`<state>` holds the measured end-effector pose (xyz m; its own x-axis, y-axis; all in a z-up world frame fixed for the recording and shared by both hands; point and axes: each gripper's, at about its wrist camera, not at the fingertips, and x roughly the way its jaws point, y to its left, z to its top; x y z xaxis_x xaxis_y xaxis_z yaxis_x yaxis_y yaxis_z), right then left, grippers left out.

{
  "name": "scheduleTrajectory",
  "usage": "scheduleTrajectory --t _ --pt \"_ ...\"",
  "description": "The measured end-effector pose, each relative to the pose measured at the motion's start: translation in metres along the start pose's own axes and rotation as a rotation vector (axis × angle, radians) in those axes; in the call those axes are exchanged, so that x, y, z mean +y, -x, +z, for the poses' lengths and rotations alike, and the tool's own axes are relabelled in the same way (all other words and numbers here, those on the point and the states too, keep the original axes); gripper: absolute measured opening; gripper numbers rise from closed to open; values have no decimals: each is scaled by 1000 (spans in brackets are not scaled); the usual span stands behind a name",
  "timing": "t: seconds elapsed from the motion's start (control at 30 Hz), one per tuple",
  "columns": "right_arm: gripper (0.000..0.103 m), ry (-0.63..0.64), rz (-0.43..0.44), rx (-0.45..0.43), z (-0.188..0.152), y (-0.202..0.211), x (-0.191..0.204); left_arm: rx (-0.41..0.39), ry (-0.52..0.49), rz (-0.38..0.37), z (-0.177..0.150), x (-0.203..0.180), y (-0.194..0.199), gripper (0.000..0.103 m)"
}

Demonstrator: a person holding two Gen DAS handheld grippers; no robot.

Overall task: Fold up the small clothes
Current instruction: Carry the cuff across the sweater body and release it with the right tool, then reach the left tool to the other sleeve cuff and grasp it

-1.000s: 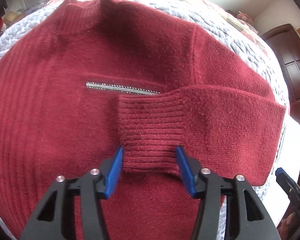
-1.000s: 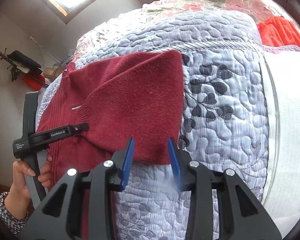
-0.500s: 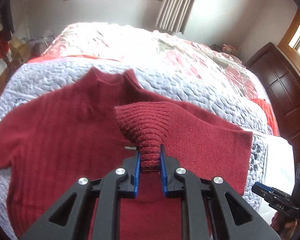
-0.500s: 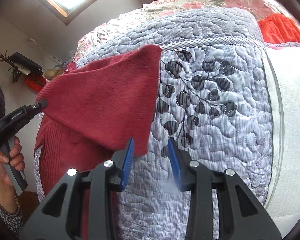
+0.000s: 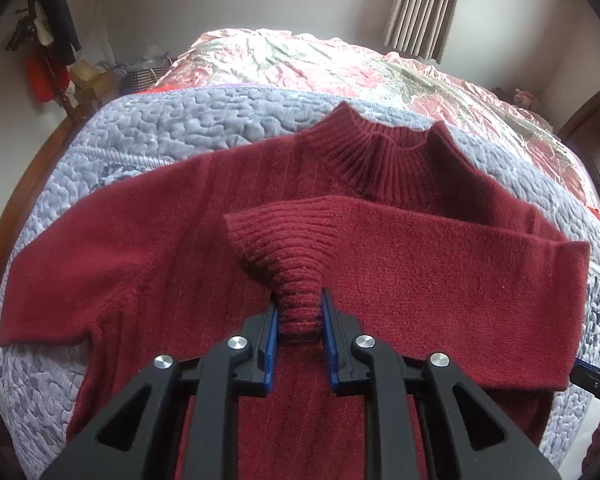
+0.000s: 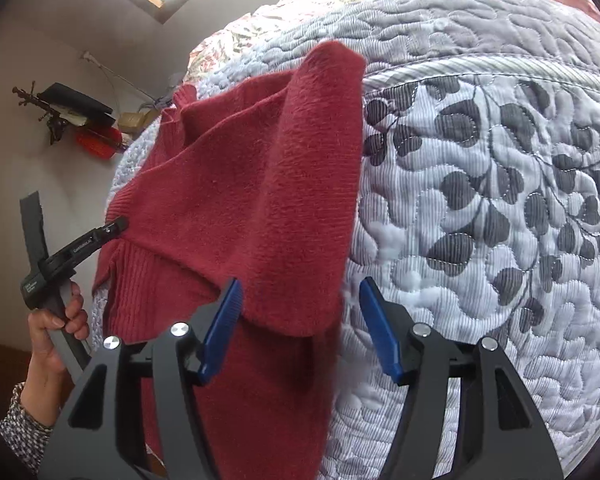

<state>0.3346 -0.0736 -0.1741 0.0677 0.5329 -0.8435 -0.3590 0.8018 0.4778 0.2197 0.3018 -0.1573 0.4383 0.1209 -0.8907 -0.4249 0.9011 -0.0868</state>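
A dark red knitted sweater (image 5: pixel 148 248) lies face-up on the grey-blue quilted bedspread (image 5: pixel 148 128) of a bed, ribbed collar (image 5: pixel 364 152) toward the far side. The step in hand looks like the sleeve fold: the left tongs (image 5: pixel 300 324) are pressed together on the ribbed cuff (image 5: pixel 296 280) of one sleeve, which is drawn across the chest, the cuff bunched into a narrow neck between the blue pads. The other sleeve (image 5: pixel 72 276) lies stretched out flat to the side. The right tongs (image 6: pixel 300 320) stand spread and pinch nothing; they hang over the sweater's edge where the folded sleeve (image 6: pixel 284 200) doubles back, one pad over the knit and the other over the bare quilt. Next, by my judgement, the cuff should be laid down flat on the body and let go without dragging the fold, with the right tongs free to steady or smooth that folded edge before the outstretched sleeve is taken.
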Motion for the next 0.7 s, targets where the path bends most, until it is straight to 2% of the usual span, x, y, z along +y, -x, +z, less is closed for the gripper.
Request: scheduleTrajectory --t 0.03,0.07,0.1,0.17,0.27,0.37,0.47,0.57,0.7 --pt "45 7 -18 12 1 -6 1 0 -1 10 -1 1 -2 23" --pt "27 10 -20 29 1 -10 2 -3 -4 25 -2 4 -4 27" --pt "20 11 -50 43 1 -13 0 -4 -8 47 -1 7 -6 35" --pt "16 8 -76 45 0 -11 -5 -6 -5 78 1 18 -6 41" --pt "17 -6 -75 50 -4 0 -17 -36 1 176 4 42 -1 44" --pt "30 31 -109 61 -4 5 -17 -20 44 206 4 68 3 44" --pt "30 76 -148 15 -5 24 -9 -22 75 186 0 75 12 44" --pt "30 72 -93 -28 -4 41 -1 -18 63 130 -1 61 15 47" --pt "30 109 -62 -25 2 40 20 10 10 46 0 25 7 54"
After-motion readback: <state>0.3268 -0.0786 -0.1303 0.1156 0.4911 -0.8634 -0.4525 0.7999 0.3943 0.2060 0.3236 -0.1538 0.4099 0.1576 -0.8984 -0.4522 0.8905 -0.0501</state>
